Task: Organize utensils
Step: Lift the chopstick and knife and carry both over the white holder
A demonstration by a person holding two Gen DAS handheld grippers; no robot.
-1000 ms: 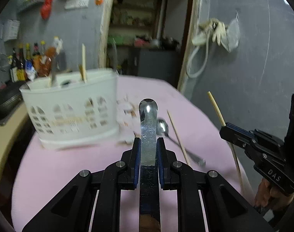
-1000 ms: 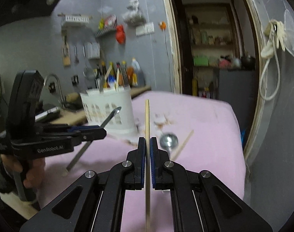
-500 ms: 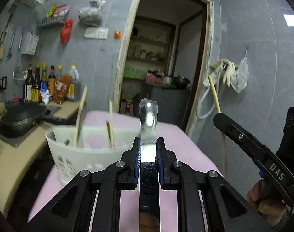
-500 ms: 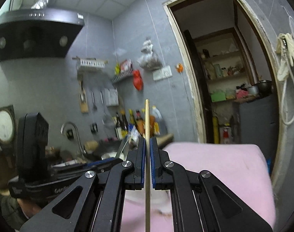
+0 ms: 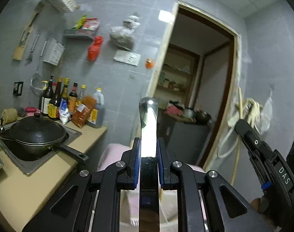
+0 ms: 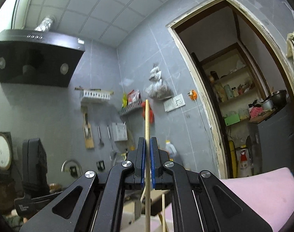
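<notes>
I am seeing the left gripper (image 5: 148, 161) pinching a metal utensil handle (image 5: 148, 127) upright, its working end running out of frame below. The right gripper (image 6: 147, 161) is clamping a wooden chopstick (image 6: 147, 119) upright, its lower end likewise cut off.

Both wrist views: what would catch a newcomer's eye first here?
In the left view, a shiny metal utensil handle stands straight up, clamped in the left gripper, with a black wok on the counter at left. In the right view, a wooden chopstick rises from the right gripper, below a black range hood at upper left.
</notes>
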